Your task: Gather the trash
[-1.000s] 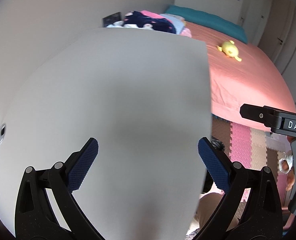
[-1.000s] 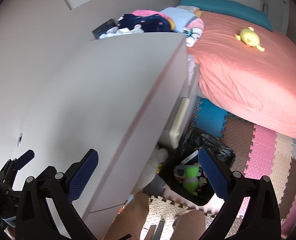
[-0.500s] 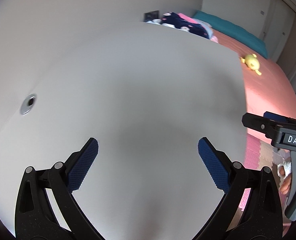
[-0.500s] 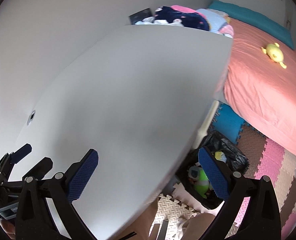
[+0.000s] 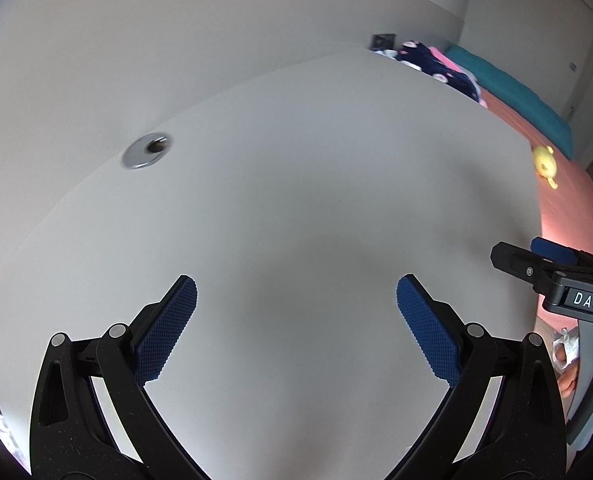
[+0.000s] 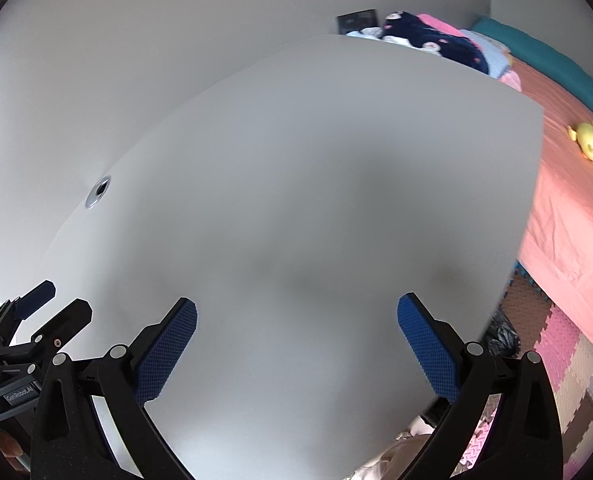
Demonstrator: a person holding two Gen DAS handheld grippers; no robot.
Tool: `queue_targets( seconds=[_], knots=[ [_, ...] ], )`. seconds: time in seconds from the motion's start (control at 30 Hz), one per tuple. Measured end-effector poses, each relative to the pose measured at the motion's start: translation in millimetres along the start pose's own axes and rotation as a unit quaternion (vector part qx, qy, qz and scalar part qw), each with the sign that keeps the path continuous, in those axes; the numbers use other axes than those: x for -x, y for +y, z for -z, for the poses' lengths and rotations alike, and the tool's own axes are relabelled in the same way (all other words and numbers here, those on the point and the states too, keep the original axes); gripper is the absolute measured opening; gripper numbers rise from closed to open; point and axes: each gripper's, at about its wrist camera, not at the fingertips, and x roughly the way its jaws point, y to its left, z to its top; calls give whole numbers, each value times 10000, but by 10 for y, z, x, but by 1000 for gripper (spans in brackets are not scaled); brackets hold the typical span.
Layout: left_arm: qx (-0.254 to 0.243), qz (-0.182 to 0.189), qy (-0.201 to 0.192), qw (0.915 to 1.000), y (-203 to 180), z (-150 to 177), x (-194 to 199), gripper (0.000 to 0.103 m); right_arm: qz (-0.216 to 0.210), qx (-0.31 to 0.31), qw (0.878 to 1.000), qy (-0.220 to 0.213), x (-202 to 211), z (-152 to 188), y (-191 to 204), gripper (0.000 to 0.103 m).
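A: Where are the 2 claws?

B: Both hang over the white counter (image 5: 296, 200), side by side. The left claw (image 5: 296, 312) is released, blue pads spread wide with nothing between them. The right claw (image 6: 296, 328) is the same: jaws apart, empty. In the left wrist view the right claw shows at the right edge, and in the right wrist view the left claw (image 6: 36, 308) shows at the lower left.

A: Why held that way?

B: My guess is a search posture. Open jaws pointed across the surface suit scanning for something to pick up, with both ready to close.

A: Any trash on the counter?

B: None that I can see. The surface is bare apart from a metal cable grommet (image 5: 146, 151) near the wall. A heap of folded clothes (image 6: 428, 38) sits beyond the far edge.

A: So where is the trash?

B: The only likely spot is a black trash bag (image 6: 502, 334) on the floor below the counter's right edge, beside the foam puzzle mat (image 6: 556, 360). Only a sliver shows and its contents are hidden. That placement makes sense as a drop point within reach of the right claw.

A: And the bed?

B: The bed (image 6: 568, 208) with the salmon sheet carries a yellow plush toy (image 6: 588, 144), probably a toy and not trash.
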Motion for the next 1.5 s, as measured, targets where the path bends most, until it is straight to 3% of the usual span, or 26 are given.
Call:
queue_targets(
  seconds=[0.4, 0.77, 1.03, 1.23, 1.5],
  knots=[
    [373, -434, 67, 9983, 607, 308, 84, 97, -259, 630, 9976, 157, -250, 145, 805, 100],
    [731, -742, 99, 9945, 1179, 719, 221, 97, -347, 1136, 9926, 265, -349, 481, 1433, 100],
    [893, -842, 89, 9924, 1338, 951, 191, 97, -157, 1386, 9902, 105, -394, 695, 1678, 100],
    [745, -924, 41, 9929, 1279, 948, 168, 97, 165, 1507, 9883, -153, -432, 781, 1741, 100],
    [748, -917, 47, 9930, 1308, 935, 153, 97, 217, 1485, 9883, -273, -446, 789, 1743, 100]
  ],
)
